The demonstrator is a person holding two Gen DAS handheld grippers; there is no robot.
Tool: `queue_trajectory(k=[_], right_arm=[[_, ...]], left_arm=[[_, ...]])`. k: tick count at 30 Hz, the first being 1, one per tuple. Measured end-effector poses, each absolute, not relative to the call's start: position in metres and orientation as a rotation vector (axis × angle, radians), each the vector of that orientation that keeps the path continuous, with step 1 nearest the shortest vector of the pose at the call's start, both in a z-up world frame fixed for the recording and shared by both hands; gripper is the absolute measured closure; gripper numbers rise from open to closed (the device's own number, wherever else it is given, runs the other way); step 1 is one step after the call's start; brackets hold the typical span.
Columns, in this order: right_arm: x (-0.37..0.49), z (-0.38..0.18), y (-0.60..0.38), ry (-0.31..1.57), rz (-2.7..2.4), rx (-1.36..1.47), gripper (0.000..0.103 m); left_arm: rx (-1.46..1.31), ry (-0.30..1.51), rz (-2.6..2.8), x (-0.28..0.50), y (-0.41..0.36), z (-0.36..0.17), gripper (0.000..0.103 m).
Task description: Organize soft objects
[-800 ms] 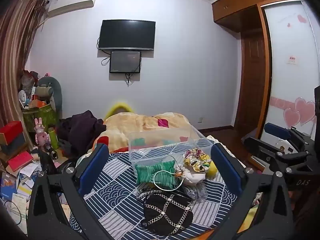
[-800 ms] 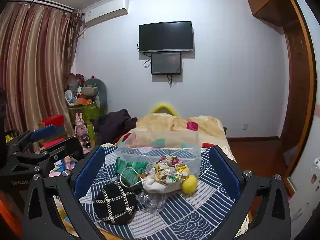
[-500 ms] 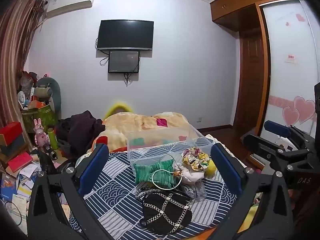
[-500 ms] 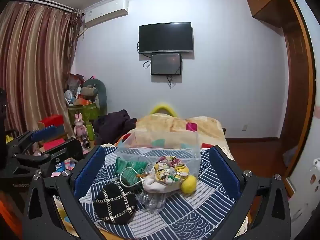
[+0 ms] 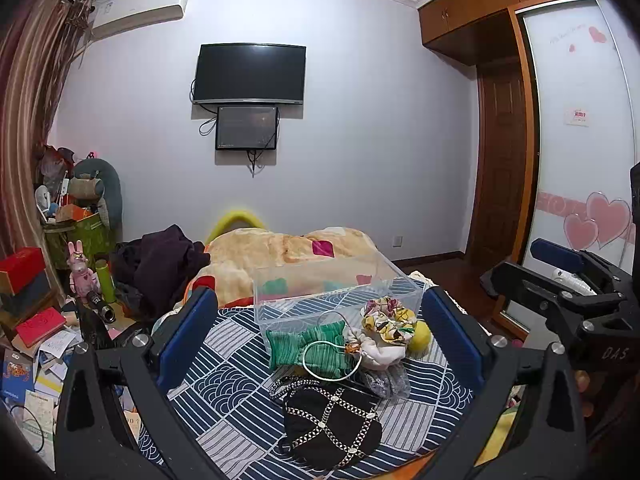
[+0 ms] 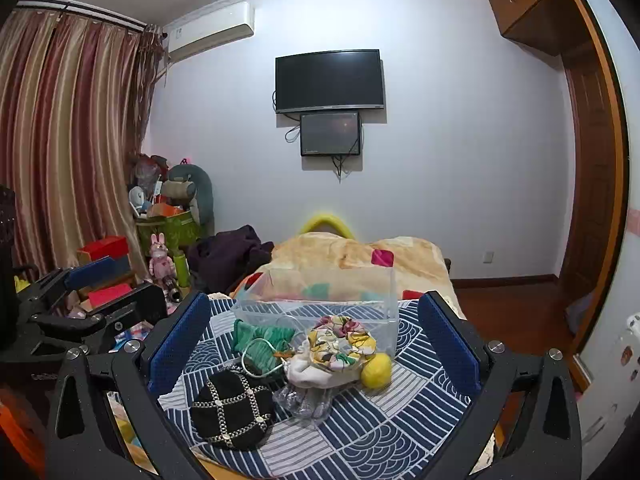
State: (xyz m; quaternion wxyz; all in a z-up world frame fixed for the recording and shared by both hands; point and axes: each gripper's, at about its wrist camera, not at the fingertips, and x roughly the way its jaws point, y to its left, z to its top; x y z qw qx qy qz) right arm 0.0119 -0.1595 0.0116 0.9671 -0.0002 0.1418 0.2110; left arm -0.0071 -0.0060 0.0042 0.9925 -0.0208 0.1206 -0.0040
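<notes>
A heap of soft things lies on the blue patterned bedspread (image 5: 224,392): a black chain-trimmed hat (image 5: 330,426) (image 6: 230,410), a green knitted cloth (image 5: 308,346) (image 6: 262,340) with a white cord loop, a floral scrunchie (image 5: 386,318) (image 6: 340,338) on white cloth, a yellow ball (image 5: 420,336) (image 6: 376,365) and a crumpled clear bag (image 6: 306,400). A clear plastic box (image 5: 334,292) (image 6: 320,304) stands just behind them. My left gripper (image 5: 320,336) and right gripper (image 6: 314,340) are both open and empty, held back from the heap.
An orange blanket (image 5: 288,248) covers the bed's far end, dark clothes (image 5: 160,264) beside it. Boxes, toys and papers (image 5: 36,320) clutter the floor at left. A wardrobe with heart stickers (image 5: 580,200) stands at right. A TV (image 6: 330,80) hangs on the far wall.
Both views have shifted only slightly; the grippers stay open and the heap has not moved.
</notes>
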Motion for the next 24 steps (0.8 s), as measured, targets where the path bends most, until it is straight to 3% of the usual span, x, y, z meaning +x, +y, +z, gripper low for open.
queue_trajectory(k=[24], right_arm=[[0.0074, 0.0141, -0.1624, 0.272, 0.423, 0.016, 0.000]], left_arm=[[-0.037, 0.243, -0.005, -0.0063, -0.0064, 0.0050, 0.000]])
